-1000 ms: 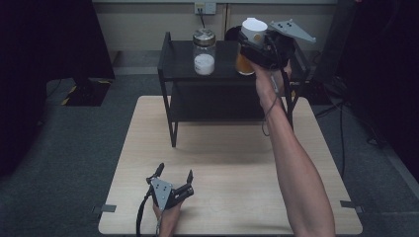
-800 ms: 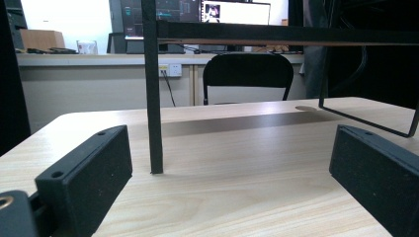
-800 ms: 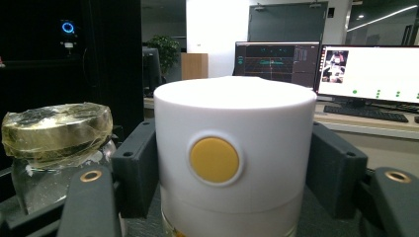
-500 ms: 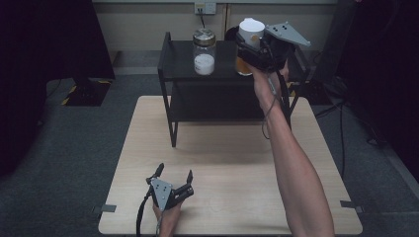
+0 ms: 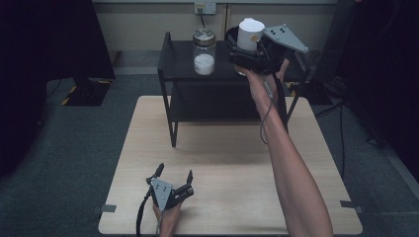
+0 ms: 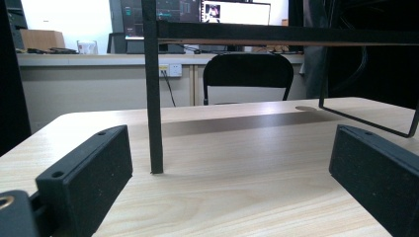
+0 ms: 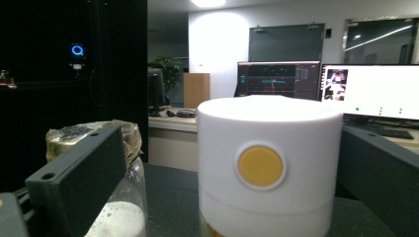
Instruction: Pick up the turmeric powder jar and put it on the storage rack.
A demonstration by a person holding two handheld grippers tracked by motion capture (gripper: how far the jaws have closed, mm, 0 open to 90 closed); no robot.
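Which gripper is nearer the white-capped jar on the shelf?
Right. The right gripper is up at the shelf with the white-capped jar between its jaws. The left gripper sits low at the table's near edge, far away.

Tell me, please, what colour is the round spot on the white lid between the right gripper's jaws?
Yellow-orange, on the white lid; the right gripper view shows it best.

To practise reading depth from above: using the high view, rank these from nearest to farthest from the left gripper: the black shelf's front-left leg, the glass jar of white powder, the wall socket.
Measured from the left gripper:
1. Front-left leg of the black shelf, standing on the table ahead.
2. Glass jar, on the shelf's top, left part.
3. Wall socket, on the back wall.
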